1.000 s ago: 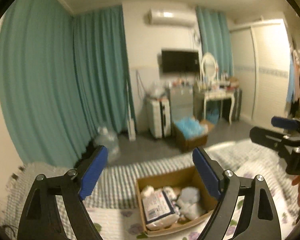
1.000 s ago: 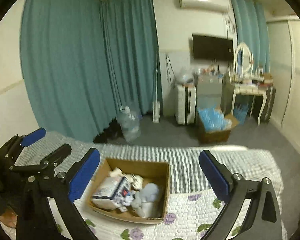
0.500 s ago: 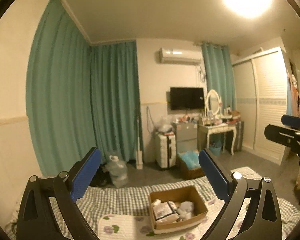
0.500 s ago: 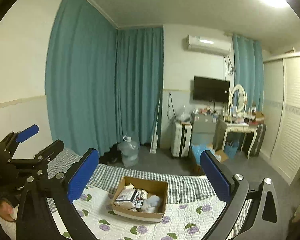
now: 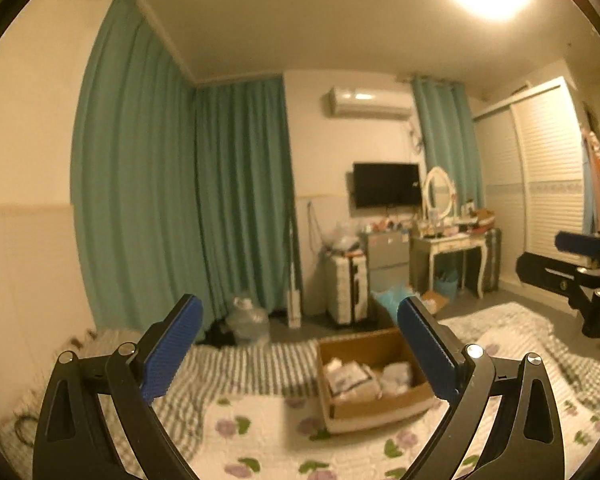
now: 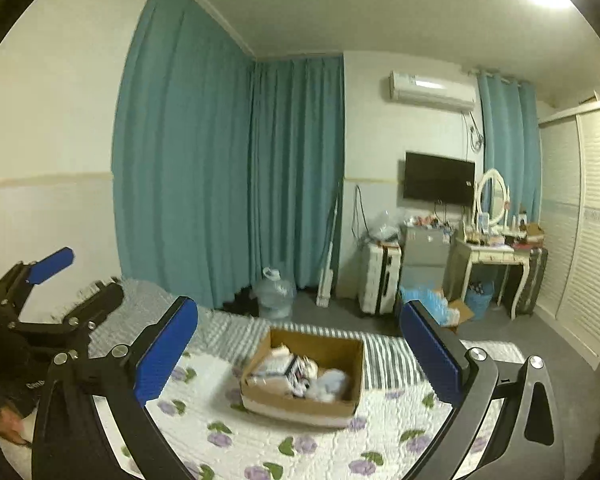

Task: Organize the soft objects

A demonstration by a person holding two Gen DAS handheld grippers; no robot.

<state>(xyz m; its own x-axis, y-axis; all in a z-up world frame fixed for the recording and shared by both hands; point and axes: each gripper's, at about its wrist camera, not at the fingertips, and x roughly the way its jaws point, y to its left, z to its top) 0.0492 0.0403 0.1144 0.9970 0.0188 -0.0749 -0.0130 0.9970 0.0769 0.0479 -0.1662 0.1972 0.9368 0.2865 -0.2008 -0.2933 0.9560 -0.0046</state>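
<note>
- On the bed, seen from the left wrist: the left gripper (image 5: 298, 344) is spread wide with nothing between its blue pads, held well above a floral quilt (image 5: 260, 436). An open cardboard box (image 5: 370, 376) sits on the quilt ahead, toward the right finger, holding soft white packets and a pale bundle, all blurred
- At the right edge of this view the right gripper (image 5: 568, 258) shows side-on, its fingers apart and holding nothing
- From the right wrist: the right gripper (image 6: 298, 344) is likewise released and empty, with the cardboard box (image 6: 304, 376) centred between its fingers but well away. The contents look crumpled and loosely heaped: a printed packet (image 6: 288, 370) and a bluish-white bundle (image 6: 332, 386)
- The left gripper (image 6: 72, 276) appears far left, spread
- Judged step: the approach, with nothing grasped yet. The next move calls for descending to the box and pinching one soft item gently
</note>
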